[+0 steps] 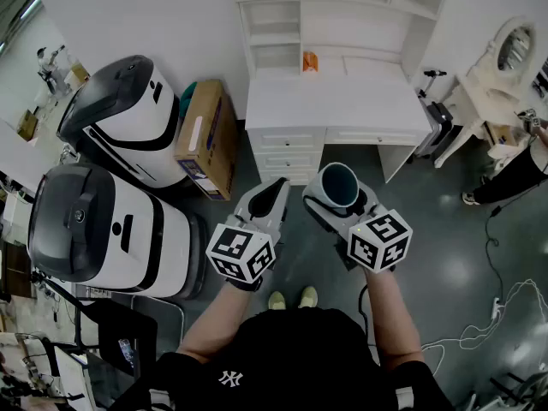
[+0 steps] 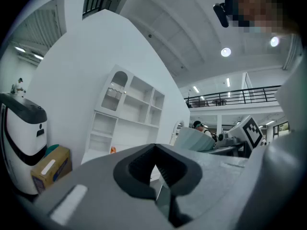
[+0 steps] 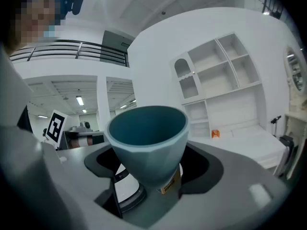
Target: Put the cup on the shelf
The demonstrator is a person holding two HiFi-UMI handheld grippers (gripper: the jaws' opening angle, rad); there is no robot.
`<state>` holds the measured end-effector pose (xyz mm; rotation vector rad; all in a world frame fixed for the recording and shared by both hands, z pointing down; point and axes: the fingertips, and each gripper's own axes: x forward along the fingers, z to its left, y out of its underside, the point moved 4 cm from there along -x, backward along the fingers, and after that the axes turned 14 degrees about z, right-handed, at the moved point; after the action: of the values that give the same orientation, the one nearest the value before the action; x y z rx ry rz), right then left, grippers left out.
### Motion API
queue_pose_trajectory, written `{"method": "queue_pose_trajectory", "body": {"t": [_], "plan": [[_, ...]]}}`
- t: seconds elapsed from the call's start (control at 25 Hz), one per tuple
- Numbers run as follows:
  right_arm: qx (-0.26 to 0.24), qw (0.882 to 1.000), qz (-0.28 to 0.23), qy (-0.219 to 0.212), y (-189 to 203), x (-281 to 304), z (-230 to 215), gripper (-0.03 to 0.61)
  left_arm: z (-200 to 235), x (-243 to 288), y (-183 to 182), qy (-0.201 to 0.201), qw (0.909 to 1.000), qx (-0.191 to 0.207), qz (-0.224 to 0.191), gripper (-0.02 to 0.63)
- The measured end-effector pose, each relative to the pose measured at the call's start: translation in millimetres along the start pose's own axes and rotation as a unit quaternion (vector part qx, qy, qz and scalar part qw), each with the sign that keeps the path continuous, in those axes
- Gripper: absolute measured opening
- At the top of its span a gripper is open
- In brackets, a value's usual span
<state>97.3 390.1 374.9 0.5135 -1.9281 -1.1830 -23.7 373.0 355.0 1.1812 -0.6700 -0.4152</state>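
Now, w/ the right claw (image 3: pixel 148 170) clenched round the lower body of the cup (image 3: pixel 146 135), upright & well short of the shelf (image 1: pixel 276 34), and the left claw (image 2: pixel 156 172) closed on nothing, we keep the cup level, carry it over the worktop (image 1: pixel 336 103) & ease it into a bare bay.

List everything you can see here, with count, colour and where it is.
cup: 1, teal, upright in the right gripper
desk: 1, white, against the wall ahead
shelf: 1, white, on the desk
orange item: 1, at the desk's back, too small to identify
box: 1, brown cardboard, floor left of the desk
machines: 2, white and black, floor at left
bystander: 1, dark clothes, right edge
left gripper: 1, grey, shut, empty
right gripper: 1, grey, shut on the cup
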Motion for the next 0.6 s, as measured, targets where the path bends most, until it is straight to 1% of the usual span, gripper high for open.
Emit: {"method": "queue_pose_trajectory", "body": {"t": [0.28, 0.48, 0.6], "plan": [[-0.002, 1.0, -0.002, 0.001, -2, 1, -5, 0.391, 0, 4, -1, -0.001, 1.0, 0.0, 0.0, 0.0], [0.021, 1.0, -0.005, -0.019, -4, -2, -8, 0.397, 3, 5, 0, -0.008, 1.0, -0.004, 0.003, 0.0], [0.017, 1.0, -0.006, -0.018, -8, -6, -12, 0.397, 7, 7, 0, -0.018, 0.9998, -0.006, 0.004, 0.0]]}}
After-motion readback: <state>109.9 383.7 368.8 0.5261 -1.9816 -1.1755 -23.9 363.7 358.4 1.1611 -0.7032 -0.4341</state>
